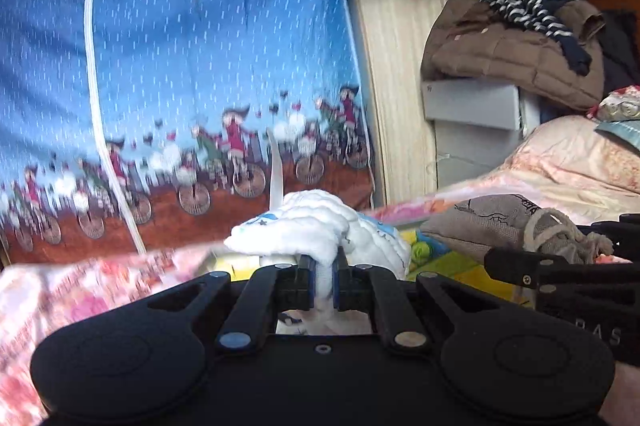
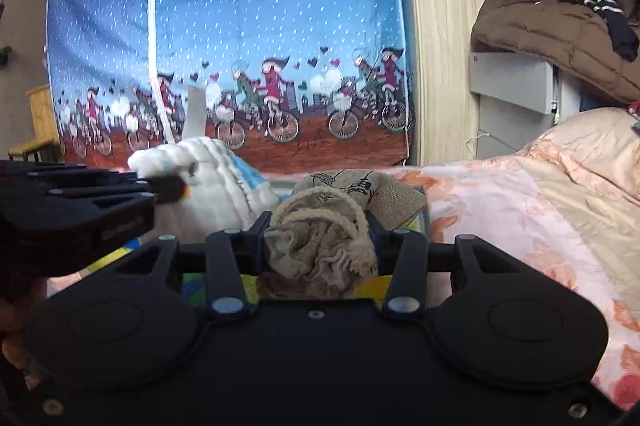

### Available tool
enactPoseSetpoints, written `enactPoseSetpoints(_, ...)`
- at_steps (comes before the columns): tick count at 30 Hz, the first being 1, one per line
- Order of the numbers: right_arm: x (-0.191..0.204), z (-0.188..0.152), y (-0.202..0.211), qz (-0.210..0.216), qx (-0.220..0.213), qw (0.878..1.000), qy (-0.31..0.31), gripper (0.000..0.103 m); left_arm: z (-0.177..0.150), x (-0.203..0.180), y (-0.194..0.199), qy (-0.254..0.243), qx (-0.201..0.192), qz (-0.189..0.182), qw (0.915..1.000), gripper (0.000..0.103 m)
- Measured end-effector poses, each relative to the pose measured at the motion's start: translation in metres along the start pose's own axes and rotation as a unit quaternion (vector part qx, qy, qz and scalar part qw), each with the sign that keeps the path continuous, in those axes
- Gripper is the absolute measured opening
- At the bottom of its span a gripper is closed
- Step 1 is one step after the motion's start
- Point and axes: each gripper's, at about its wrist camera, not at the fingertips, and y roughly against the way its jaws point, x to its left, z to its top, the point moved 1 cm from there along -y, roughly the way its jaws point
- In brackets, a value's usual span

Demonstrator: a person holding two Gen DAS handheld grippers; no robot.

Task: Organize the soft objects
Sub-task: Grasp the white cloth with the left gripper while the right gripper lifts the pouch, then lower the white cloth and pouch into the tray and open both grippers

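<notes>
My left gripper (image 1: pixel 323 276) is shut on a white quilted cloth (image 1: pixel 320 226) with a blue print, held bunched up above the bed. The cloth also shows in the right wrist view (image 2: pixel 212 182), with the left gripper (image 2: pixel 168 186) at the left. My right gripper (image 2: pixel 318 226) is shut on the gathered mouth of a grey-brown burlap drawstring bag (image 2: pixel 320 246) with black drawings. The bag also shows in the left wrist view (image 1: pixel 500 222), with the right gripper (image 1: pixel 560 278) beside it. A colourful yellow, green and blue mat (image 1: pixel 460 266) lies under both.
A pink floral bedspread (image 2: pixel 500 206) covers the bed. A blue fabric wardrobe (image 2: pixel 240 6) with a bicycle print stands straight ahead. To the right, a brown jacket (image 1: pixel 512 50) and striped garment lie on grey boxes (image 1: pixel 472 102) by a wood-panel wall.
</notes>
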Motion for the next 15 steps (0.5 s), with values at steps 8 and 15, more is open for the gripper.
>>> enactPoseSetpoints(8,-0.006,-0.032,-0.031,-0.003,0.050,0.999,-0.010,0.037,-0.032,0.000,-0.037,0.001,0.083,0.005,0.9966,0.008)
enactPoseSetpoints(15,0.001,-0.046,-0.042,-0.016,0.087,0.996,-0.015,0.057,-0.034,0.005,-0.040,0.015,0.136,-0.005,0.9906,0.023)
